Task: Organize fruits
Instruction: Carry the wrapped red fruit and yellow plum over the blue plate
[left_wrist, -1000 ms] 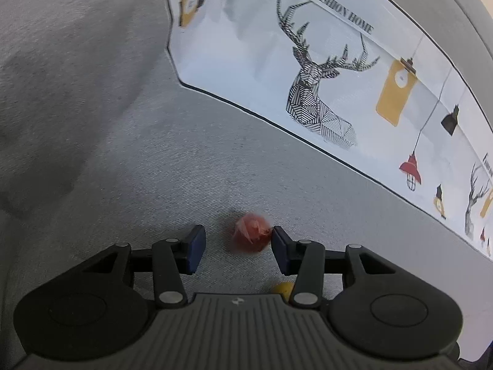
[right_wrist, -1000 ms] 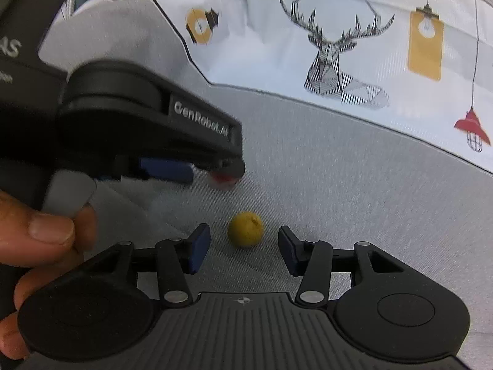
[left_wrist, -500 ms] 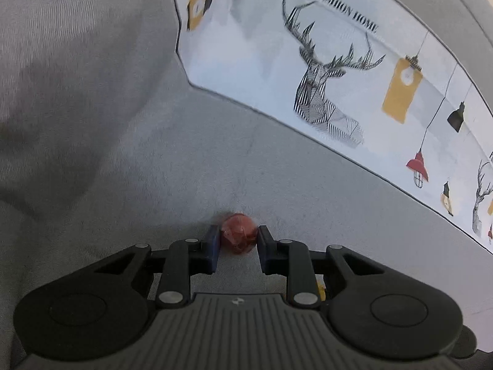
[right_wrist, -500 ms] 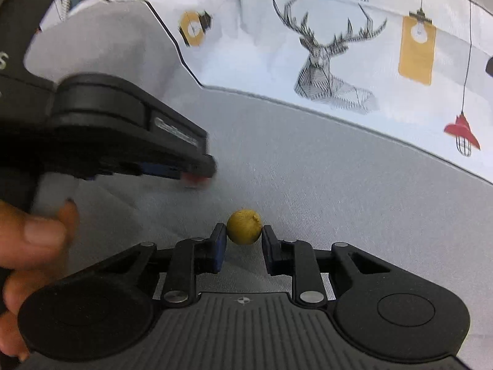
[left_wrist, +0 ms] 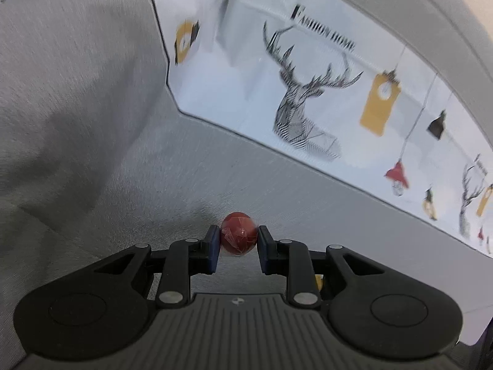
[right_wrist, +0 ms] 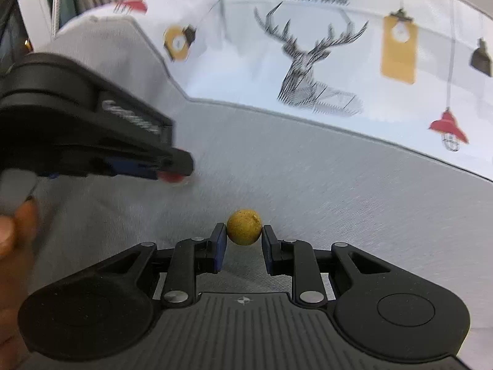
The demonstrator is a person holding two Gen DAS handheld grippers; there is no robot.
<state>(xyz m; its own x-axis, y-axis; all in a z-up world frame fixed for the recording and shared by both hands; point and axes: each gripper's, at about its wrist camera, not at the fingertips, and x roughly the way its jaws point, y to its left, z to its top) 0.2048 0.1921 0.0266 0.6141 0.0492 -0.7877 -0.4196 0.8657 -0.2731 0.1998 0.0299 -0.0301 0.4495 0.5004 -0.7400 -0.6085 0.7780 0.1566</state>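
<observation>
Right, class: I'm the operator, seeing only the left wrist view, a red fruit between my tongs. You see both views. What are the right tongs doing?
Observer: The right tongs have just closed on a round yellow fruit.
Operator: Where are my left tongs from there?
Observer: The left tongs, just closed on the red fruit, show up and left of the yellow fruit, apart from it.
Operator: Anything else?
Observer: A hand at the left edge.
</observation>
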